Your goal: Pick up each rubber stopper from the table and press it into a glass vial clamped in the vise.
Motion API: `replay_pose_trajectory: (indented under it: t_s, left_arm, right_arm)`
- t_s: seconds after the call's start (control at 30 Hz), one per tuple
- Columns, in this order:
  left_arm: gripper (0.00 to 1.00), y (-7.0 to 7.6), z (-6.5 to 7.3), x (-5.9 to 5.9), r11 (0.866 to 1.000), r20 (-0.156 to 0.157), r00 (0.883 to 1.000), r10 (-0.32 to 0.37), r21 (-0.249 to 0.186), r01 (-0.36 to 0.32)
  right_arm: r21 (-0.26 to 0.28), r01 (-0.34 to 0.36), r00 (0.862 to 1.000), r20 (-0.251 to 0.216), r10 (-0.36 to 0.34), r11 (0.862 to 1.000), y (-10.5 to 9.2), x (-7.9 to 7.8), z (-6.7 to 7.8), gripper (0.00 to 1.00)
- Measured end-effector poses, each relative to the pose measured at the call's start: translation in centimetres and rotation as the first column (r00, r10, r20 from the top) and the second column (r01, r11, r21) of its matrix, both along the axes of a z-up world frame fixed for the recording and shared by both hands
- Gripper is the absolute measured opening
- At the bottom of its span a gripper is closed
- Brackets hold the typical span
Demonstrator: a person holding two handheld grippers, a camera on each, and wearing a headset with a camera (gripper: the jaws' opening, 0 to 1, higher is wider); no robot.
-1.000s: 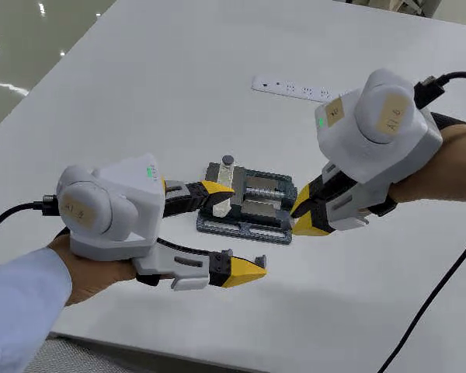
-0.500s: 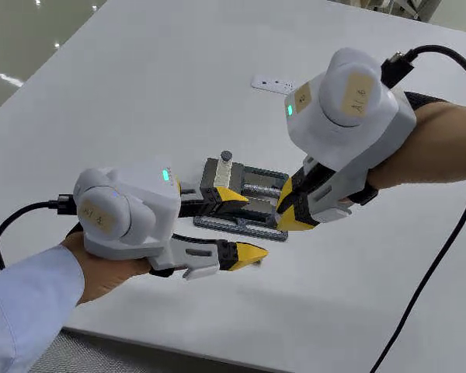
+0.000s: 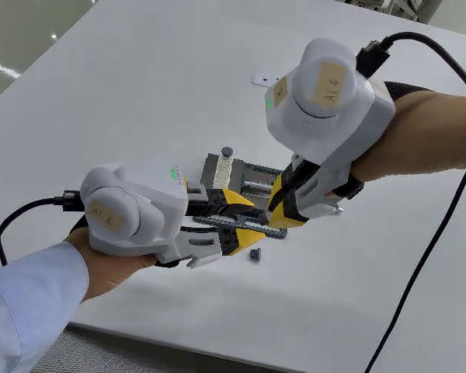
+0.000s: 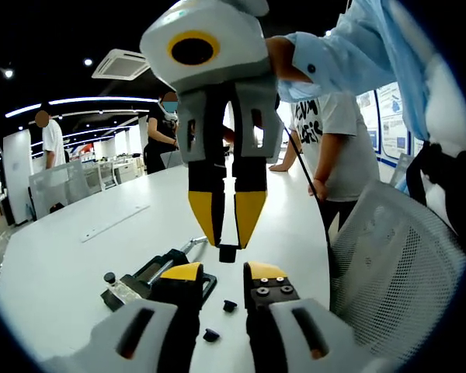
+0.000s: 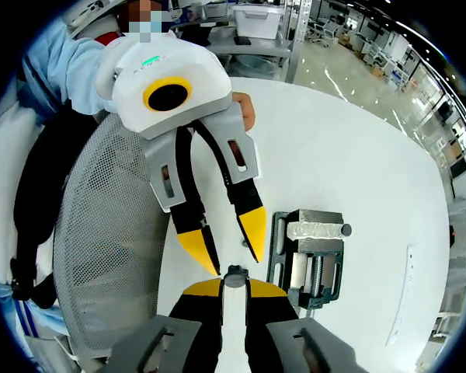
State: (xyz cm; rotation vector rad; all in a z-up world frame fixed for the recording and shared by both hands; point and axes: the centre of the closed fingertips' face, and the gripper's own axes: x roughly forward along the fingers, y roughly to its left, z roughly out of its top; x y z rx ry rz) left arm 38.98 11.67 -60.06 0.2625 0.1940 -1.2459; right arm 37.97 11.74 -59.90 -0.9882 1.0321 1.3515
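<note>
Jaws on the right gripper (image 4: 227,237) pinch a tiny stopper (image 5: 234,277), likely light and squishy, by its sides; the left gripper (image 5: 234,261) has its jaws open.

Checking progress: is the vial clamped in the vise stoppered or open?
Stoppered: a dark stopper caps the top of the upright vial held in the vise.
</note>
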Motion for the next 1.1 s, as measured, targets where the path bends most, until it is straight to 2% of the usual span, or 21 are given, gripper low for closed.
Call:
replay_pose_trajectory:
  t_s: [0.2, 0.53, 0.63, 0.87, 1.1]
  left_arm:
    - [0.09, -0.01, 0.03, -0.12, 1.0, 0.008, 1.0, 0.001, 0.002, -0.001]
    - [0.07, -0.28, 0.16, -0.43, 1.0, 0.009, 1.0, -0.011, -0.001, 0.011]
    - [0.03, -0.28, 0.2, -0.46, 1.0, 0.005, 1.0, -0.009, -0.004, 0.009]
    - [0.03, -0.16, 0.13, -0.4, 1.0, -0.012, 1.0, -0.001, -0.01, 0.001]
    - [0.03, -0.2, 0.27, -0.33, 0.999, -0.04, 0.999, 0.002, -0.039, -0.004]
  right_arm:
    - [-0.017, -0.005, 1.0, -0.005, 0.005, 1.0, 0.19, -0.18, 0.02, 0.06]
    - [-0.039, -0.008, 1.0, -0.013, 0.007, 0.999, 0.47, -0.33, -0.15, 0.06]
    - [-0.05, -0.015, 1.0, -0.011, 0.015, 0.999, 0.46, -0.37, -0.18, 0.06]
    - [-0.054, -0.02, 1.0, -0.007, 0.02, 0.998, 0.61, -0.35, -0.12, 0.06]
    - [-0.051, -0.024, 1.0, -0.001, 0.024, 0.998, 0.64, -0.4, 0.18, 0.06]
